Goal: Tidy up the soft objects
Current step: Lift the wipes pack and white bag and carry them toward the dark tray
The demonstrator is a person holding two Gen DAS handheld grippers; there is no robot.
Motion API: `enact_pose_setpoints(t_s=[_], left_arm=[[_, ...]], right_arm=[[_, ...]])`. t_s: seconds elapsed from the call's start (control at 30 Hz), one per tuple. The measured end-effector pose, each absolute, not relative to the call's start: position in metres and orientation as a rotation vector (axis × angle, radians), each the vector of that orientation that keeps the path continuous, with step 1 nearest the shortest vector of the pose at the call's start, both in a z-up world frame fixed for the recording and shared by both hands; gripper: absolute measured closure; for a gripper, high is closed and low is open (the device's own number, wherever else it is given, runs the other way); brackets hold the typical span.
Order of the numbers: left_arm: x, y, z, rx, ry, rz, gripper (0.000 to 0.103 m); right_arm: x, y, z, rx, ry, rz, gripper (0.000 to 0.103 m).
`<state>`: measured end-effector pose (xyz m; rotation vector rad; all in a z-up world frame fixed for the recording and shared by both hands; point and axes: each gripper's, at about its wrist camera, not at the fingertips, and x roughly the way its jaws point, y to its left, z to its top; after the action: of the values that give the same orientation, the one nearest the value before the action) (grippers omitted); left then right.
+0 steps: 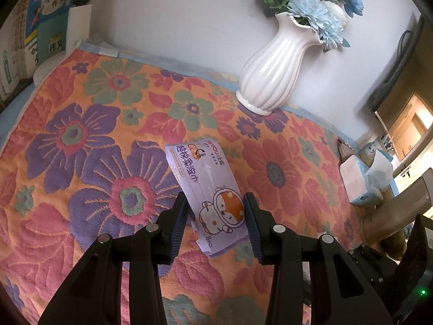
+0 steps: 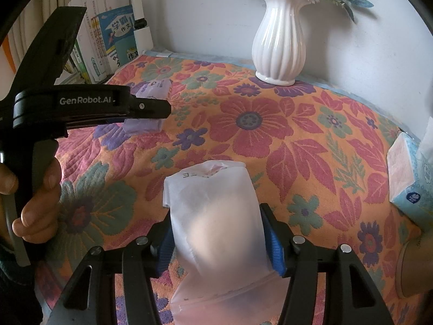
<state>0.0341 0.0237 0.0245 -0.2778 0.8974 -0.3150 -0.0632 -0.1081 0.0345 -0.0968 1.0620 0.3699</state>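
Left jaws: my left gripper (image 1: 216,216) is clamped on the near end of the purple wet-wipe pack (image 1: 208,195), one pad against each long side.
Wipe pack position: I see its far end resting on the flowered cloth (image 1: 81,162), the near end between my fingers; the fox print faces up.
Right jaws: my right gripper (image 2: 216,233) straddles a frosted white pouch (image 2: 216,216). The blue pads sit right at its sides, but I cannot tell whether they press it or have let go.
Pouch position: it stands out forward from the jaws over the cloth, its crumpled top pointing away from me.
Left tool from the right camera: the black handle is gripped by a hand (image 2: 35,197), with the purple pack showing past its tip.
Back of the table: a white ribbed vase (image 1: 273,65) with blue flowers stands against the wall.
Right edge: a tissue box (image 2: 408,178) lies on the cloth.
Left corner: books (image 2: 108,40) stand upright beside the cloth.
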Motion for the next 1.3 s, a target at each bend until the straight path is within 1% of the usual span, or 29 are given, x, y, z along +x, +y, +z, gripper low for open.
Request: enact_pose_setpoints(t_s=[0.43, 0.53, 0.63, 0.7, 0.87, 1.03, 1.2, 1.3], left_arm=[[0.040, 0.023, 0.019, -0.275, 0.910, -0.318, 0.065], [0.039, 0.019, 0.020, -0.248, 0.898, -0.312, 0.065], [0.039, 0.015, 0.021, -0.218, 0.883, -0.305, 0.065], [0.038, 0.013, 0.023, -0.202, 0.871, -0.306, 0.065], [0.036, 0.012, 0.026, -0.183, 0.849, -0.313, 0.065], [0.033, 0.011, 0.028, -0.173, 0.830, -0.319, 0.065], [0.016, 0.003, 0.037, -0.142, 0.794, -0.369, 0.065], [-0.009, 0.001, 0.039, -0.214, 0.809, -0.517, 0.065]], right_arm=[[-0.064, -0.107, 0.035, -0.118, 1.049, 0.355, 0.047], [-0.065, -0.109, 0.037, -0.118, 1.032, 0.338, 0.050], [-0.070, -0.109, 0.042, -0.125, 1.000, 0.325, 0.051], [-0.074, -0.108, 0.045, -0.131, 0.971, 0.315, 0.054], [-0.083, -0.109, 0.054, -0.130, 0.901, 0.311, 0.059], [-0.089, -0.113, 0.062, -0.118, 0.855, 0.284, 0.060], [-0.107, -0.126, 0.071, -0.038, 0.864, 0.272, 0.061], [-0.130, -0.138, 0.080, 0.003, 0.873, 0.273, 0.061]])
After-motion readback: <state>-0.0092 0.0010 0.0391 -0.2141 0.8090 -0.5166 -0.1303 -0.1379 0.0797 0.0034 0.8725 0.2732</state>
